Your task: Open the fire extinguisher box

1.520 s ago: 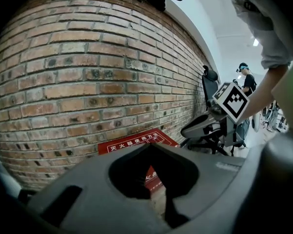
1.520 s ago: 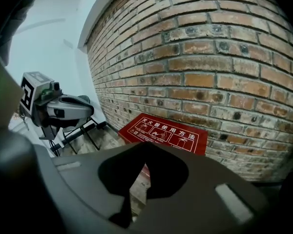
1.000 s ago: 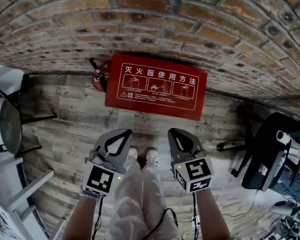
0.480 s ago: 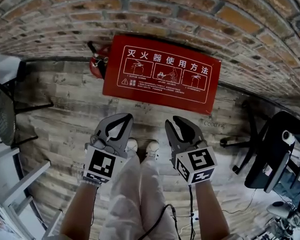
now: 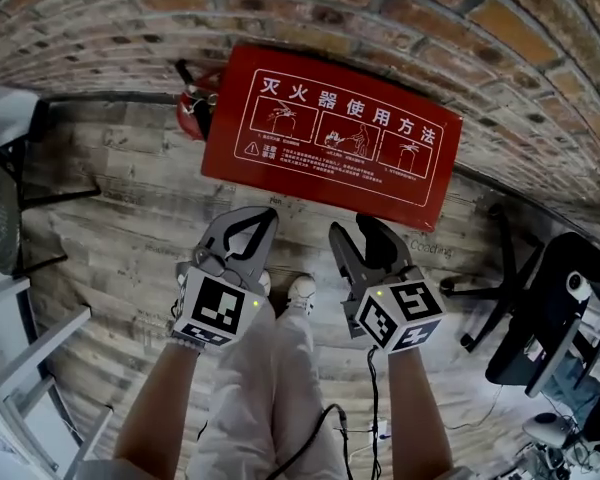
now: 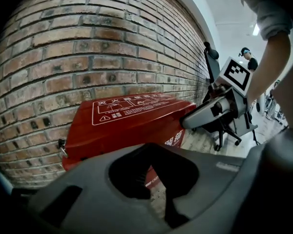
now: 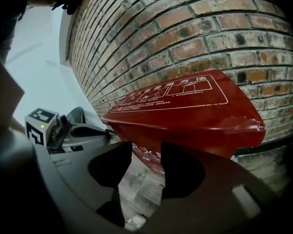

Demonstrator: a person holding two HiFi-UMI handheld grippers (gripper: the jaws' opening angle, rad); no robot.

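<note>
The red fire extinguisher box (image 5: 330,133) is set on the wooden plank floor (image 5: 110,238), with its back against the brick wall (image 5: 400,8). Its lid, printed with white Chinese characters and three pictograms, is seen closed. Just beside the box's left end, a red fire extinguisher (image 5: 192,118) with black fittings is stood against the same wall.

In front of the box, near it but apart from it, the two grippers are held side by side and pointed toward its front edge. The left gripper (image 5: 258,218) is closed, its tips brought together with nothing between them. The right gripper (image 5: 360,236) is parted, its jaws having just been opening. Only the box's front face and the floor are seen through the gap, and nothing is gripped.

Farther out from the box, behind the grippers, the person's white shoes (image 5: 302,288) and pale trousers (image 5: 270,388) are seen. Well off the box's right end a black office chair (image 5: 540,318) is placed. Well off its left end a black mesh chair (image 5: 0,218) is partly shown.
</note>
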